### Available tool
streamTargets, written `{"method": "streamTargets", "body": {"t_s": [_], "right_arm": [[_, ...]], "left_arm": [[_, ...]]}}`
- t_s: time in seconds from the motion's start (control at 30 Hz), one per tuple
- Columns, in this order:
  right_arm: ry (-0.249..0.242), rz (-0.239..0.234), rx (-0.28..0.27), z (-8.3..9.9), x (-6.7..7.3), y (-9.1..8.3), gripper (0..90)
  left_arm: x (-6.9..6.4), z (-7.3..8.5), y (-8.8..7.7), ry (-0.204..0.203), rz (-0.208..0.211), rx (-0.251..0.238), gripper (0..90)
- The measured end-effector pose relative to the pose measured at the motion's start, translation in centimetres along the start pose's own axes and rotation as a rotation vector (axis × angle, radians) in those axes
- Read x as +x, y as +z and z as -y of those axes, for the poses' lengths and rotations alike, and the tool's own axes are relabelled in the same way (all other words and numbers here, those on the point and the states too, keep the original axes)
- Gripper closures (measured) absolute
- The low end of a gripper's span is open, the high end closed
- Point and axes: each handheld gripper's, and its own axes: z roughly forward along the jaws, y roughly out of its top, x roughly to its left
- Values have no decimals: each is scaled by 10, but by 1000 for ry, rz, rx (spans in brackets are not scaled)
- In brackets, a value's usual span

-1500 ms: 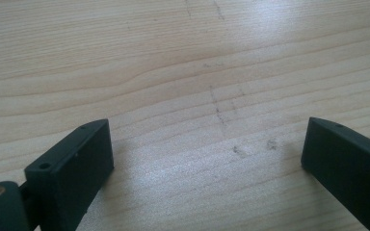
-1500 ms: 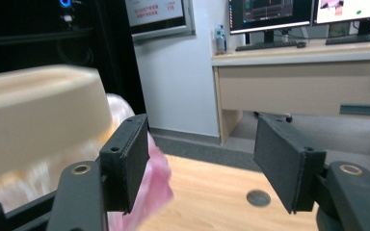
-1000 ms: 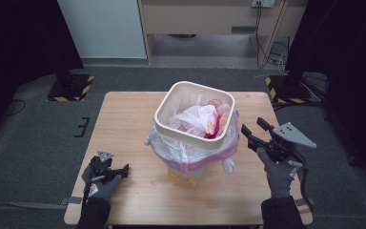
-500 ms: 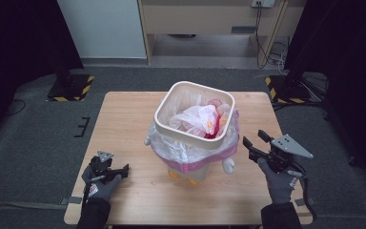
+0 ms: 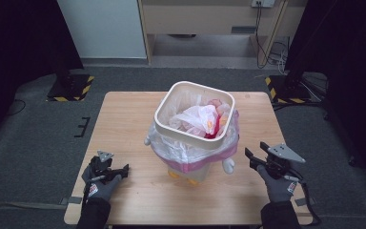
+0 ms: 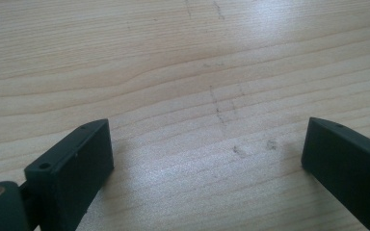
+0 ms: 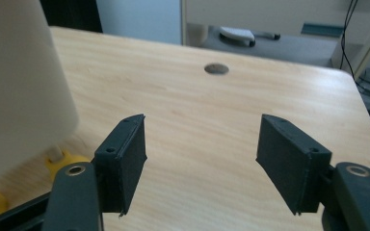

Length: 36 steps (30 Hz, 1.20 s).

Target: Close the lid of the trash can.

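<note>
bin [image 5: 190,119] stood mid-table [image 5: 124,119], bagged, upright | right tool [image 5: 257,160] agape, empty, just right of bin, nearer | left tool [image 5: 116,170] agape, empty, low over front-left boards, farther | bin lay between them

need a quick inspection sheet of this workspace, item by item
surface: wooden table, light grain, faint scuff marks, a round hole near its far edge.
job's things: cream bin mid-table, lined with a pink-edged plastic bag, crumpled white and red waste inside.
clutter: nothing seen.
grippers: left gripper open, low over bare wood; right gripper open, beside the bin, not touching.
cables: one trails from the right gripper; more hang by the far cabinet.
surroundings: grey carpet, hazard-striped stand bases, dark curtains.
</note>
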Motion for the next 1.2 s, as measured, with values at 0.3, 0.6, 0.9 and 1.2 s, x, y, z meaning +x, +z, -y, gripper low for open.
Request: {"method": "streamTargets", "body": {"t_s": [0.3,0.6,0.9,1.2], "right_arm": [[3,35,104,27,-11,6,339],[-2,60,224,53,-24,7,318],[19,115,325,72,-41,9,236],[35,127,363,81,-47,12,151]], "left_arm": [[0,0,0,0,0,0,31],[0,0,0,2,2,0,31],[0,0,0,2,3,0,30],[0,0,0,3,5,2,26]]}}
